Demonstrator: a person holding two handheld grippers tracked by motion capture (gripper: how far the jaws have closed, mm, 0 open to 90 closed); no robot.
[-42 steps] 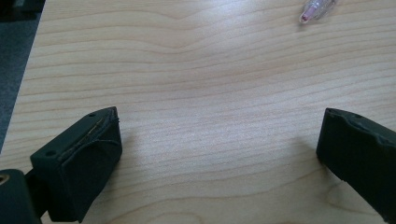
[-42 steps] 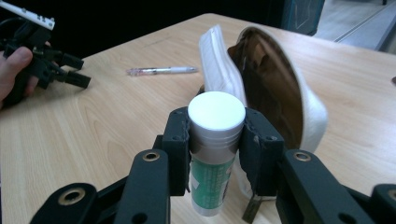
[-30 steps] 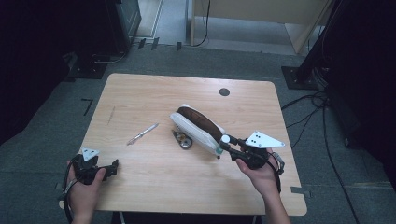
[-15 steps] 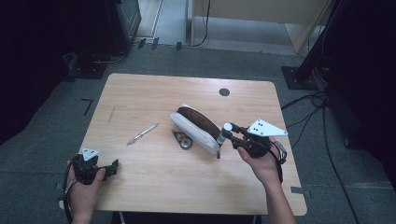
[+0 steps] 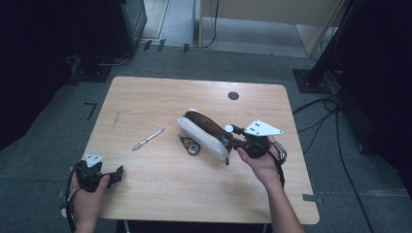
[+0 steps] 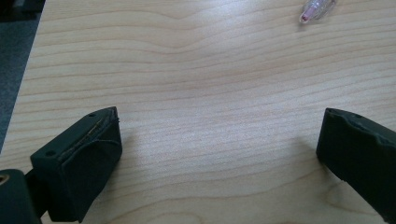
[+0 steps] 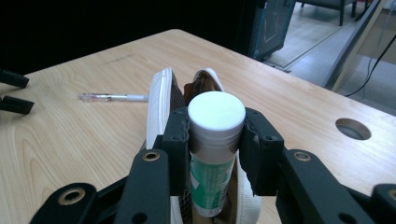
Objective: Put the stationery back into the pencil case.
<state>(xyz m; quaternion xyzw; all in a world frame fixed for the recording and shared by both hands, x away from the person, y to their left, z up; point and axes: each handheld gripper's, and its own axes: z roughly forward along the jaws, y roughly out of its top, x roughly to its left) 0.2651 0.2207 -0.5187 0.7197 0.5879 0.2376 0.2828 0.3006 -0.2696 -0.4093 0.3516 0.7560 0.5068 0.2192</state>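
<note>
My right gripper [image 5: 228, 140] is shut on an upright tube [image 5: 228, 129] with a white cap and a green label. It holds the tube over the right end of an open white pouch [image 5: 201, 128] with a brown inside. In the right gripper view the tube [image 7: 215, 116] sits clamped between both jaws, its lower end down between the pouch's [image 7: 159, 100] white sides. My left gripper [image 5: 115, 174] rests open near the table's front left corner. Bare wood lies between its jaws in the left gripper view [image 6: 219, 144].
A clear pen [image 5: 148, 139] lies left of the pouch, its tip showing in the left gripper view [image 6: 315, 8]. A small metallic object [image 5: 190, 145] sits against the pouch's near side. A round cable hole [image 5: 233, 95] is near the table's far edge.
My right gripper has carried the tube away from the person and slightly left, onto the pouch's right end. The left gripper has stayed put.
</note>
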